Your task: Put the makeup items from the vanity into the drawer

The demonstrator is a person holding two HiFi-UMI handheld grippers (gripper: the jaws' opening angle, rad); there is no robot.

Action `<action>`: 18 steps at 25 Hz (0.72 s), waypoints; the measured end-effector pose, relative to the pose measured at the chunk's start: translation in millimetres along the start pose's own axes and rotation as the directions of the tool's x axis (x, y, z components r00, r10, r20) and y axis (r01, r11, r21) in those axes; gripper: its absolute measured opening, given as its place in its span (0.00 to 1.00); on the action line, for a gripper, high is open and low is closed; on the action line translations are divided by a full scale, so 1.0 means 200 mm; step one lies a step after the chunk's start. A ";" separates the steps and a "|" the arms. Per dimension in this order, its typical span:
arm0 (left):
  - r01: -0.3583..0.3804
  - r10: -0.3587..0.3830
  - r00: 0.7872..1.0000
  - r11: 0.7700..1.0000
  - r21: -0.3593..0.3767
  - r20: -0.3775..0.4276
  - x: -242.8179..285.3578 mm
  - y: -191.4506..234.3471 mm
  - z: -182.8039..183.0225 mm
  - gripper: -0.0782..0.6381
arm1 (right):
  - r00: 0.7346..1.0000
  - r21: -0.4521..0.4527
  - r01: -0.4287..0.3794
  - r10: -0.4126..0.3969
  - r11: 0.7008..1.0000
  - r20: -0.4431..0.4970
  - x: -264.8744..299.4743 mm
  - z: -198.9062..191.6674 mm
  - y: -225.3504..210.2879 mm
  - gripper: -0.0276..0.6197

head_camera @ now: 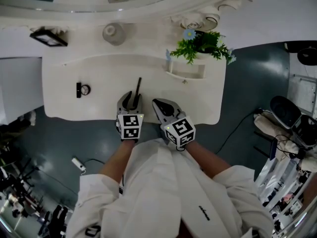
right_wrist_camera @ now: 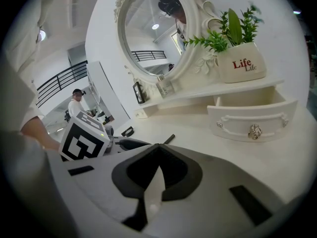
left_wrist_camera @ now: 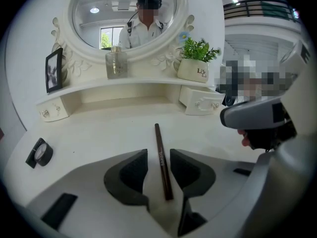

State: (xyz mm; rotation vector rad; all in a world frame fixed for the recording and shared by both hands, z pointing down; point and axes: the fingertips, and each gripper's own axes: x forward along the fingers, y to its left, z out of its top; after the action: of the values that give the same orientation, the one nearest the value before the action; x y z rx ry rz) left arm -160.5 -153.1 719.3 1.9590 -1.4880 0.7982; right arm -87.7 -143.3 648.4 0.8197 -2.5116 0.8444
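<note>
Brown makeup pencil (left_wrist_camera: pixel 158 138), flat on white vanity top (left_wrist_camera: pixel 99 128), long axis running straight out between part-spread jaws of left gripper (left_wrist_camera: pixel 158 158), pads flanking without touching; right gripper (right_wrist_camera: pixel 157 148) closed together, empty, nearer pulled-out drawer (right_wrist_camera: pixel 250 114).

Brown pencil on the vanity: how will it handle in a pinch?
The pencil looks thin, straight and rigid, so probably stiff and light. Round, smooth barrel lying flat on the vanity: likely to roll or slip if nudged off-centre.
</note>
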 end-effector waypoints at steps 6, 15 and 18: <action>-0.004 0.004 1.000 1.000 -0.007 -0.006 0.00 0.01 0.00 0.28 | 1.000 0.003 0.010 -0.010 1.000 0.005 -0.03 0.01 -0.01 0.07; -0.003 0.004 1.000 1.000 0.023 -0.013 0.01 0.00 0.00 0.19 | 1.000 0.002 0.020 -0.020 1.000 0.016 -0.07 0.01 -0.04 0.07; -0.003 0.003 1.000 1.000 0.014 -0.018 0.00 0.00 0.00 0.19 | 0.999 0.001 0.024 -0.024 1.000 0.022 -0.09 0.02 -0.05 0.07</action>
State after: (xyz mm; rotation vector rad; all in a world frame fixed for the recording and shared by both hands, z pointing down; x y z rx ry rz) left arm -160.4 -153.8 720.0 1.9560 -1.4790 0.8274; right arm -69.2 -145.3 640.5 0.8623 -2.5156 0.8334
